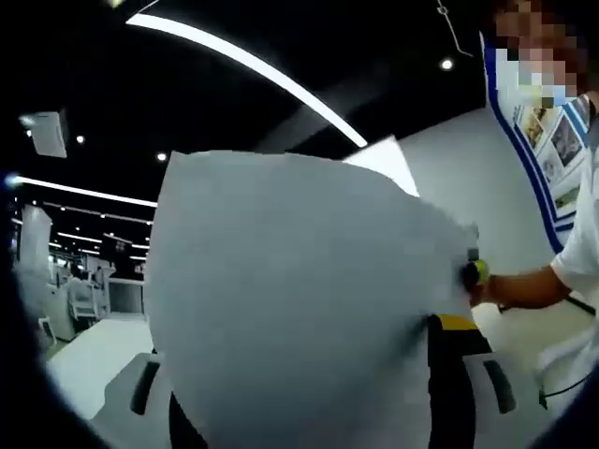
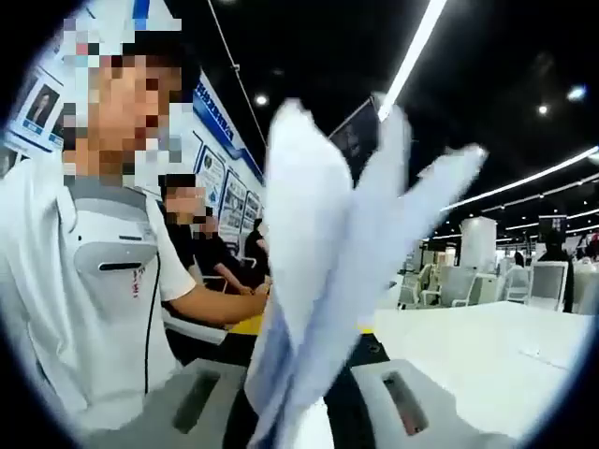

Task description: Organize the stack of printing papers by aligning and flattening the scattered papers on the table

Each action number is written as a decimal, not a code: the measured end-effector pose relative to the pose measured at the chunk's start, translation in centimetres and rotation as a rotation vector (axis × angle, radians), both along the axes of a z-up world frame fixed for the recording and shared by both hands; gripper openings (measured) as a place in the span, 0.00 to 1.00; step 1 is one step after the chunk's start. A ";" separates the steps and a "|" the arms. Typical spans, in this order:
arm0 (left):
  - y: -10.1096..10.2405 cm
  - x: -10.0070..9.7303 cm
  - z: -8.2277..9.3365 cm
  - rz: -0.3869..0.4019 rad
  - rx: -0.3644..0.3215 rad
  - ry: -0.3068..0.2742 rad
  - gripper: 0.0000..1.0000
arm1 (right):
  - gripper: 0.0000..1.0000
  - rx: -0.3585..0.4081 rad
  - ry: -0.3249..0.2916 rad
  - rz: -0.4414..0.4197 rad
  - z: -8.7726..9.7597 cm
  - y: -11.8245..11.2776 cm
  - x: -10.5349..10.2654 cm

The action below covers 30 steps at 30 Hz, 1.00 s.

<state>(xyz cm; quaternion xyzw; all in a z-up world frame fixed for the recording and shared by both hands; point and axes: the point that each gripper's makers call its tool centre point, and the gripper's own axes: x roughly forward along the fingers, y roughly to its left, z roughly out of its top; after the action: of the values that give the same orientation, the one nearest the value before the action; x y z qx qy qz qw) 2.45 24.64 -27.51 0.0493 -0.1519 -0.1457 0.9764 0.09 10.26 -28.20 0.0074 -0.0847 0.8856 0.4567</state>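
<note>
A thick stack of white printing papers (image 1: 299, 299) is held up in the air, broadside to the left gripper view, bowed and hiding most of what is behind it. My left gripper (image 1: 318, 407) is shut on its lower edge, a grey finger (image 1: 140, 393) showing on each side. In the right gripper view the same papers (image 2: 318, 243) rise edge-on and fan apart at the top into several leaves. My right gripper (image 2: 299, 416) is shut on their bottom. The right gripper (image 1: 473, 273), with a yellow part, shows at the stack's right edge.
A person in a white shirt (image 2: 84, 299) stands close by, a forearm (image 2: 211, 304) reaching toward the papers. A white table (image 2: 477, 351) lies low on the right, and another white surface (image 1: 89, 355) at lower left. Chairs and seated people are behind.
</note>
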 end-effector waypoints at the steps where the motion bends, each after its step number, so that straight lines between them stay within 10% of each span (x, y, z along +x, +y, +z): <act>1: 0.0 -0.1 0.0 0.006 0.002 -0.004 0.97 | 0.09 0.003 -0.004 -0.008 0.0 0.0 0.3; 12: -1.2 0.5 0.0 -0.017 -0.011 0.003 0.97 | 0.23 -0.025 0.005 -0.029 -0.3 0.3 0.7; 17: -1.7 -0.3 -0.3 -0.065 -0.001 0.018 0.92 | 0.00 -0.060 0.030 -0.064 -0.5 0.3 1.9; 24: -1.5 -2.0 -0.9 -0.275 -0.063 0.108 0.94 | 0.00 -0.071 0.107 -0.037 -0.3 0.0 3.7; 27: -3.3 -1.8 -0.8 -0.358 -0.025 0.126 0.73 | 0.00 -0.075 0.121 -0.010 -0.1 0.4 3.5; 30: -3.9 -1.0 -1.5 -0.370 0.053 0.179 0.17 | 0.00 -0.090 0.128 -0.022 -0.1 1.3 3.7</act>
<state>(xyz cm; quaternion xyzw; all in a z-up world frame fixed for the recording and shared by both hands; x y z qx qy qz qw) 1.47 20.77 -28.98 0.0330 -0.0671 -0.3304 0.9409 3.83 11.59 -28.29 0.0426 -0.0154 0.8811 0.4708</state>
